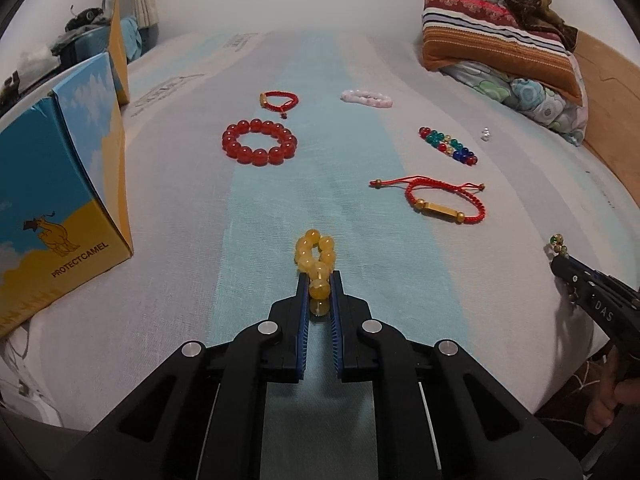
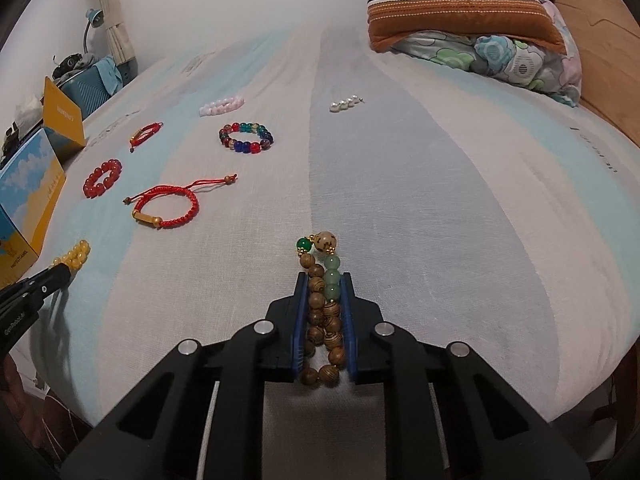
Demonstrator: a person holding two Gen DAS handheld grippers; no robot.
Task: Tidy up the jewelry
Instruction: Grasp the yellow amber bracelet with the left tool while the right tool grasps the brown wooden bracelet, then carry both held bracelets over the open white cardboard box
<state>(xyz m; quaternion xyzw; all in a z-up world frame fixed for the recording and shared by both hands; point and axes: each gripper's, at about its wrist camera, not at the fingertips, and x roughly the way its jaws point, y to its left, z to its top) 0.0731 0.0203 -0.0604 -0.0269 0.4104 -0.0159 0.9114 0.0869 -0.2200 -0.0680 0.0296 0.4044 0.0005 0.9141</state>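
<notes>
My left gripper (image 1: 319, 278) is shut on a yellow bead bracelet (image 1: 315, 254), held just above the bed sheet; it also shows in the right wrist view (image 2: 76, 258). My right gripper (image 2: 325, 278) is shut on a wooden and green bead bracelet (image 2: 322, 300); its tip shows in the left wrist view (image 1: 558, 242). On the sheet lie a big red bead bracelet (image 1: 259, 143), a small red cord bracelet (image 1: 279, 101), a pink bracelet (image 1: 367, 98), a multicolour bead bracelet (image 1: 448, 146), a red cord bracelet with a gold tube (image 1: 444, 202) and a pearl piece (image 2: 346, 103).
An open blue and yellow cardboard box (image 1: 60, 200) stands at the left edge of the bed. Striped pillows and a floral quilt (image 1: 500, 48) are piled at the far right by the wooden bed frame (image 2: 600, 40). A suitcase and lamp (image 2: 92, 72) stand beyond the left side.
</notes>
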